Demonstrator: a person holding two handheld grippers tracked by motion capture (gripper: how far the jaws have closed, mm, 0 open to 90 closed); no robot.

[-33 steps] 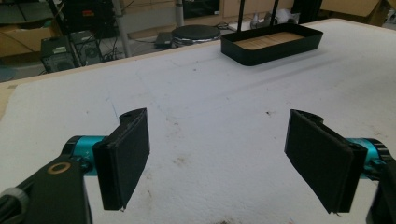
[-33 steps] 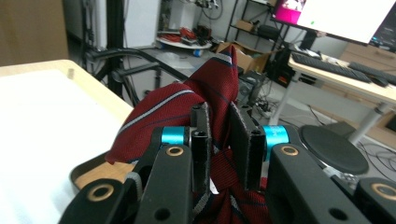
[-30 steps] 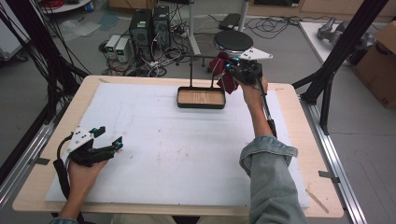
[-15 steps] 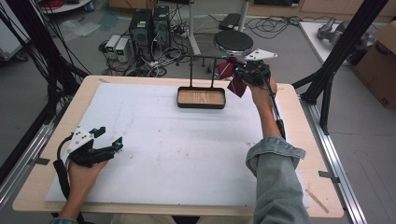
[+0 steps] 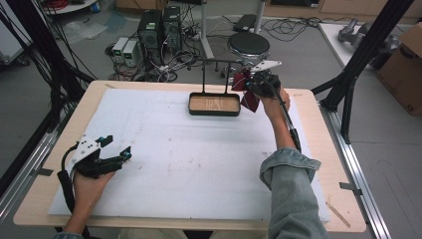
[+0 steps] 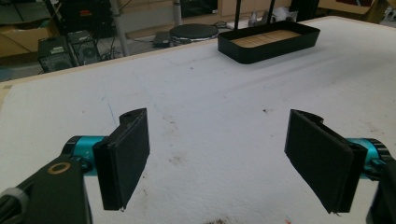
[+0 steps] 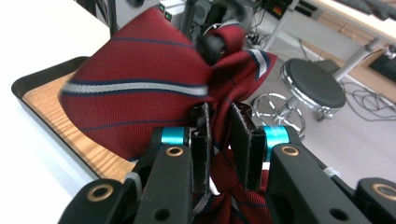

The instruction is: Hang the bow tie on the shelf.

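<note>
The table is a light wooden top with rounded corners, framed by metal rails along its left and right sides. A white foam mat covers most of it, leaving bare wood as a border on every side; the mat carries faint scuffs and small dark specks, clearest in the left gripper view. On the mat, near the far edge and a little right of centre, sits a shallow black tray with a wood-grain floor. Two thin black posts rise at its far side.
</note>
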